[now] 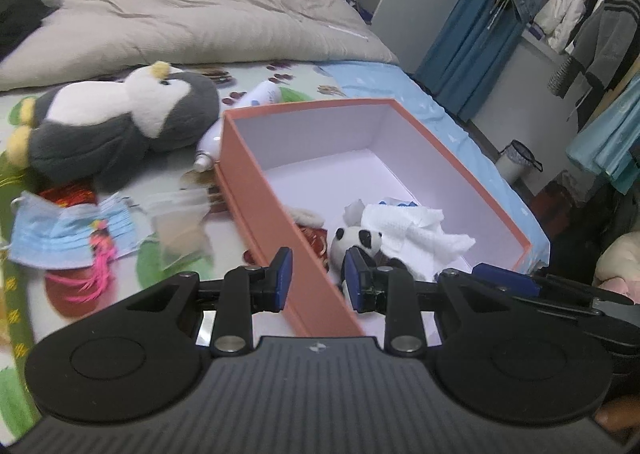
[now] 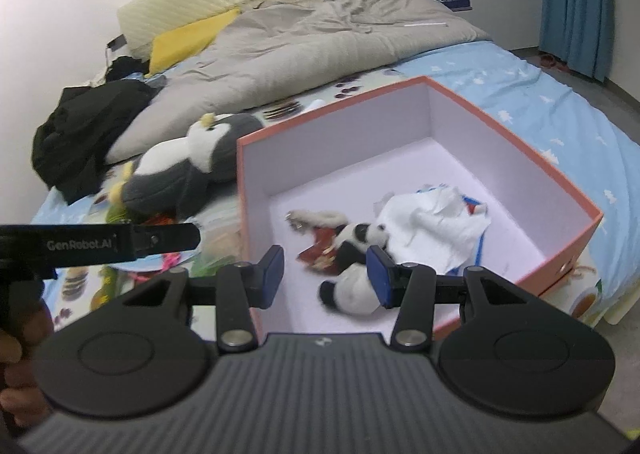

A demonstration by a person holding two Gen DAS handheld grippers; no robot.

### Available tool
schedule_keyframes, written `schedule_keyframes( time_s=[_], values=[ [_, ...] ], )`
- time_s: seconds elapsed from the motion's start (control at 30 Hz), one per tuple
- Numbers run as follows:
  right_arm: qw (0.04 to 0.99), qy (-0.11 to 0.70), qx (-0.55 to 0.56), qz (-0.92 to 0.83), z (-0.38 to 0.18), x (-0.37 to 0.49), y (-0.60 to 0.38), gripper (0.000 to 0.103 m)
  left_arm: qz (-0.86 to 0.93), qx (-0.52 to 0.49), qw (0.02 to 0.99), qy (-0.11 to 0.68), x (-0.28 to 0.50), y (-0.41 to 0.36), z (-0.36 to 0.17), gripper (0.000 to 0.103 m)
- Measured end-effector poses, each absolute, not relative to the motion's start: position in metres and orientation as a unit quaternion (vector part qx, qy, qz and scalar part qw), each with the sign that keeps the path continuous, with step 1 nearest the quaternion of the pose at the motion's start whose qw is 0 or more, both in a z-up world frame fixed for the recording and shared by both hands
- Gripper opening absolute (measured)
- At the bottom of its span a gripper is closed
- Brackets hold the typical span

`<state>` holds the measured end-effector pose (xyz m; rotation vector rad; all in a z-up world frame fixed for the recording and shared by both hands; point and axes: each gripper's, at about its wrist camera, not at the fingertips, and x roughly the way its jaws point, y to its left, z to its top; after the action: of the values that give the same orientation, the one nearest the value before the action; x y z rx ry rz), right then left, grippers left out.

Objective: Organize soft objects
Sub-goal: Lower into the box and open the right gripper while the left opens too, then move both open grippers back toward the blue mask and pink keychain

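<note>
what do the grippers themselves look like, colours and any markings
Both the left gripper and the right gripper are matte black, with blue-padded fingers on linkages with silver pivot pins, a ribbed grey body and round black discs either side. The left gripper's side reads GenRobot.AI in the right wrist view.

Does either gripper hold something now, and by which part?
Nothing is held: the left gripper and the right gripper are both open over the box.

Both wrist views near, over box (image 1: 256, 190).
</note>
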<state>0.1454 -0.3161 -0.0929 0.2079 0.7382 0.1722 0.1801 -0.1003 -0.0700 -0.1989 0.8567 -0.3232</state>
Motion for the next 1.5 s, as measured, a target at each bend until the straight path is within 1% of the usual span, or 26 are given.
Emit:
schedule_keyframes(
  time_s=[0.4,0.63,0.67,0.7,0.73,0.87,1.17,1.5],
  values=[
    [0.923,0.345,0.092,0.143,-0.081,0.095,-0.265,0.049,-0.102,-0.096,0.906,0.399,0.102,-0.045,-0.061,0.033],
    [0.916,0.355,0.076,0.169,-0.08,0.075,-0.241,0.049,-0.072,-0.117,0.913,0.384,0.062,-0.014,-0.056,0.033],
    [0.914,0.357,0.079,0.176,-0.079,0.071,-0.238,0.049,-0.068,-0.12,0.914,0.382,0.058,-0.011,-0.055,0.035],
    [0.912,0.358,0.081,0.183,-0.079,0.068,-0.234,0.049,-0.063,-0.124,0.914,0.38,0.052,-0.006,-0.056,0.04],
    [0.91,0.36,0.08,0.188,-0.08,0.066,-0.23,0.049,-0.057,-0.129,0.914,0.38,0.047,-0.001,-0.056,0.042],
    [0.905,0.368,0.075,0.2,-0.081,0.061,-0.216,0.049,-0.041,-0.14,0.913,0.381,0.034,0.014,-0.06,0.042],
    [0.894,0.383,0.063,0.225,-0.095,0.077,-0.183,0.049,-0.012,-0.153,0.91,0.386,0.037,0.043,-0.074,0.042],
    [0.883,0.404,0.059,0.23,-0.115,0.124,-0.157,0.049,0.006,-0.162,0.899,0.406,0.08,0.068,-0.105,0.042]
  ],
)
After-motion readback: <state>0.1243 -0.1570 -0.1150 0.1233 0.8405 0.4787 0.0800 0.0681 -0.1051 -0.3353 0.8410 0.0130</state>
